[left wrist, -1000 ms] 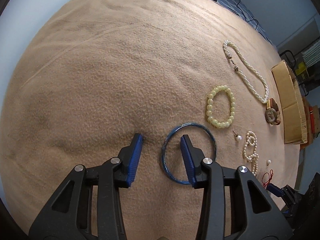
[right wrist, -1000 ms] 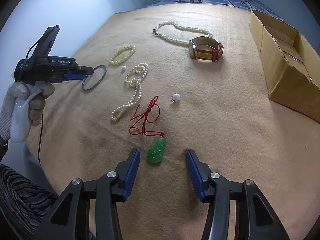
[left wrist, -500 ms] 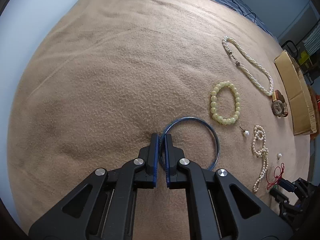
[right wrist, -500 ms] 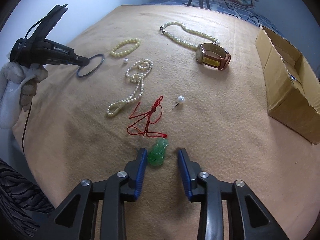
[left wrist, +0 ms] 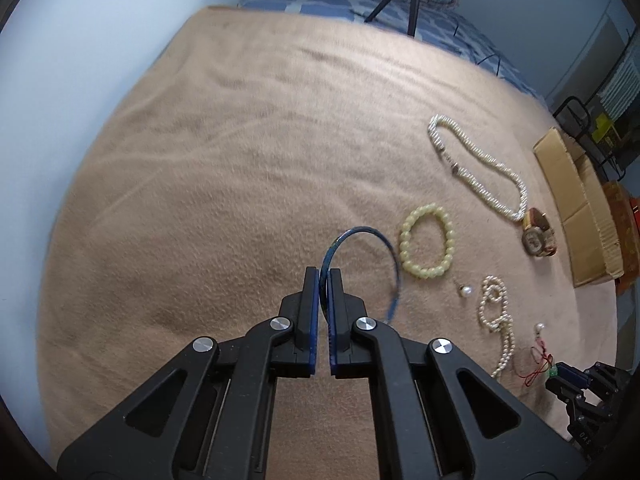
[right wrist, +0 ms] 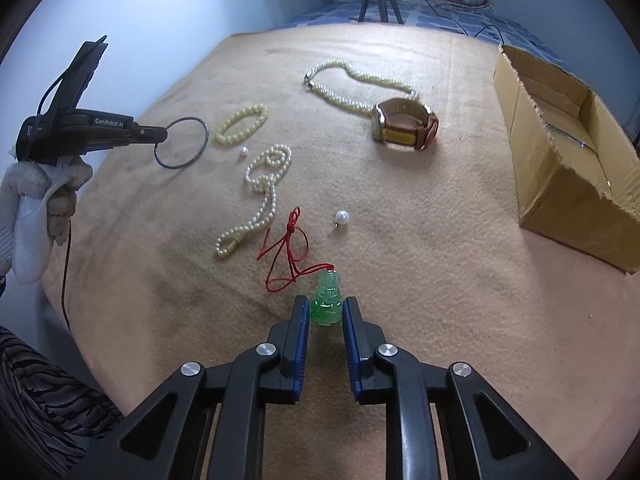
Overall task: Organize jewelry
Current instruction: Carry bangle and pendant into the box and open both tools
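Tan blanket [left wrist: 224, 168] underfoot in the left wrist view. Left gripper [left wrist: 323, 276] pinched nearly closed on the near-left rim of the blue bangle [left wrist: 376, 236], ring tilted up off the cloth, far edge blurred. Just right of it, yellow bead bracelet [left wrist: 427, 241] lying flat. Further right and beyond, long pearl necklace [left wrist: 480, 168], with the watch [left wrist: 538, 232] at its near end. Small pearl earring [left wrist: 465, 290] near the bracelet, then a looped pearl strand [left wrist: 496, 320], a second earring [left wrist: 539, 327] and red cord [left wrist: 538, 362]. Cardboard box [left wrist: 576, 208] at the right edge. Right gripper [left wrist: 568, 376] low in the right corner, fingers too small to judge here.

Green pendant [right wrist: 327, 298] in the right wrist view, sitting between the blue pads [right wrist: 304, 334], near end inside the fingers; right gripper [right wrist: 326, 322] narrowed around it, pads at or nearly at its sides, contact not certain. Cord [right wrist: 288, 252] trailing from its top across the blanket [right wrist: 440, 280]. Strand [right wrist: 264, 192] left of the cord, earring [right wrist: 341, 217] to its right, other earring [right wrist: 242, 151] by the bracelet [right wrist: 241, 124]. Left gripper [right wrist: 162, 136] at far left, gripped by a gloved hand [right wrist: 44, 196], clamped on the bangle [right wrist: 182, 143], ring held above the cloth. Necklace [right wrist: 356, 84] and watch [right wrist: 404, 124] mid-distance, touching. Box [right wrist: 568, 152] open at right. Tripod [right wrist: 376, 0] beyond the blanket's far edge.
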Demonstrator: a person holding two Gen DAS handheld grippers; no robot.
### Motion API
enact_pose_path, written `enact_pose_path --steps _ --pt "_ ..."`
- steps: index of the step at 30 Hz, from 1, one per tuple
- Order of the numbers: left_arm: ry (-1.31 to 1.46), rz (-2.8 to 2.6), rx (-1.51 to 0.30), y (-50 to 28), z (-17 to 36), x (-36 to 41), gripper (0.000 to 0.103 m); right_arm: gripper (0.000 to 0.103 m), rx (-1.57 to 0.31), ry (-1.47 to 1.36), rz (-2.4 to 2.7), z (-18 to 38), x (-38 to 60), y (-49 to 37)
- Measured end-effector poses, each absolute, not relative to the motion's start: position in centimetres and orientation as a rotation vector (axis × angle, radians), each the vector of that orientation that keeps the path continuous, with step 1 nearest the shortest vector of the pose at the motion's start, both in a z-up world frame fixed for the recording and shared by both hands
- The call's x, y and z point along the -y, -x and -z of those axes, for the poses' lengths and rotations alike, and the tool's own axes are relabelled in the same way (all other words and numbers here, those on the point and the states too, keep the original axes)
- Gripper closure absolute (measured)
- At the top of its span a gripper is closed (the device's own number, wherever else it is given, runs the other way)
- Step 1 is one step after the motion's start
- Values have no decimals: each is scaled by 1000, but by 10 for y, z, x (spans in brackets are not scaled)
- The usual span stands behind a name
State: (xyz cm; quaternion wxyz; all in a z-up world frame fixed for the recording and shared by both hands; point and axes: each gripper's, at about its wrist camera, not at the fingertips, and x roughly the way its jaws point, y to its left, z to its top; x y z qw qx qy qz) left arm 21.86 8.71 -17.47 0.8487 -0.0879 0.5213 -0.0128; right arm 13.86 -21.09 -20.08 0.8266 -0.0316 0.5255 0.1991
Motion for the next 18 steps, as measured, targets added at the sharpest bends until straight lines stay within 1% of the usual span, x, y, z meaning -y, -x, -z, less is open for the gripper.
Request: enact_pose_path --steps 18 --pt "199 99 -975 -211 122 -68 102 88 -972 -7 -399 143 240 -136"
